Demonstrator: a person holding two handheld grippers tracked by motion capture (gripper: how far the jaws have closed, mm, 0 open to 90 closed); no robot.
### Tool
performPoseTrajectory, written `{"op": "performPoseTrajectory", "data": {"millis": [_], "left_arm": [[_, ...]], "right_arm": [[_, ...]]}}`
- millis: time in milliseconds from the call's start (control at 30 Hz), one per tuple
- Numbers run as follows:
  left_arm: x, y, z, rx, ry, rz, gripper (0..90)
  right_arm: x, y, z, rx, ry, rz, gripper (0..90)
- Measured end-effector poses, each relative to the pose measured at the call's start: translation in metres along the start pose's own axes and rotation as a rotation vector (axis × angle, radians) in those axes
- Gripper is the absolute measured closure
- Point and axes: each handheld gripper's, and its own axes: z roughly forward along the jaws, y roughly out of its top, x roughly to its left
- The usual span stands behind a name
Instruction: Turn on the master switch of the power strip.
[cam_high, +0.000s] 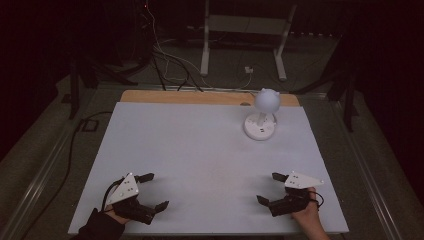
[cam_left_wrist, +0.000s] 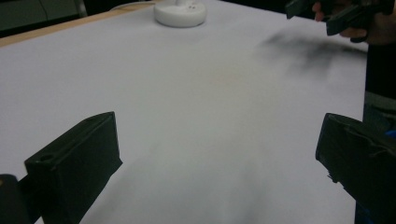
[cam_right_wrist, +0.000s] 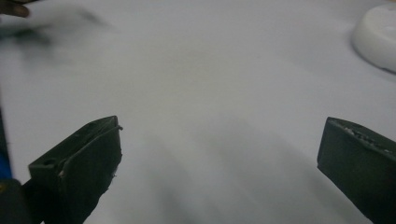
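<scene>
From the high view, both the left gripper (cam_high: 151, 191) and right gripper (cam_high: 270, 188) rest near the front edge of the white table (cam_high: 200, 150), jaws spread and empty — the white lamp (cam_high: 262, 114) stands well apart, toward the far right. The left gripper view has the lamp's base (cam_left_wrist: 180, 13) far off, and the right gripper view catches it at the upper right (cam_right_wrist: 377, 37) — likely a start, so any next move calls for a reach toward it

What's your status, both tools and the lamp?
Left tool open, empty, near table edge. Right tool open, empty, likewise. White desk lamp upright at far right of the table, untouched. Nothing between tools and lamp.
</scene>
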Motion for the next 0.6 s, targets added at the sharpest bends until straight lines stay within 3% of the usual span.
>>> {"op": "performPoseTrajectory", "data": {"millis": [133, 200, 300, 400, 600], "left_arm": [[0.0001, 0.0004, -0.0019, -0.011, 0.004, 0.000, 0.3], [0.0007, -0.0001, -0.0028, -0.008, 0.009, 0.000, 0.3], [0.0011, -0.0002, -0.0027, -0.009, 0.008, -0.004, 0.3], [0.0011, -0.0003, -0.0021, -0.007, 0.010, -0.004, 0.3], [0.0026, -0.0002, -0.0030, -0.018, 0.017, -0.020, 0.3]], "right_arm": [[0.0001, -0.0009, 0.0002, -0.005, -0.039, -0.005, 0.0], [-0.0007, -0.0038, 0.0018, 0.017, -0.082, 0.014, 0.0], [0.0020, -0.0055, 0.0039, 0.020, -0.128, -0.004, 0.0], [0.0023, -0.0058, 0.0056, 0.024, -0.133, -0.019, 0.0], [0.0015, -0.0050, 0.0089, 0.059, -0.094, -0.030, 0.0]]}}
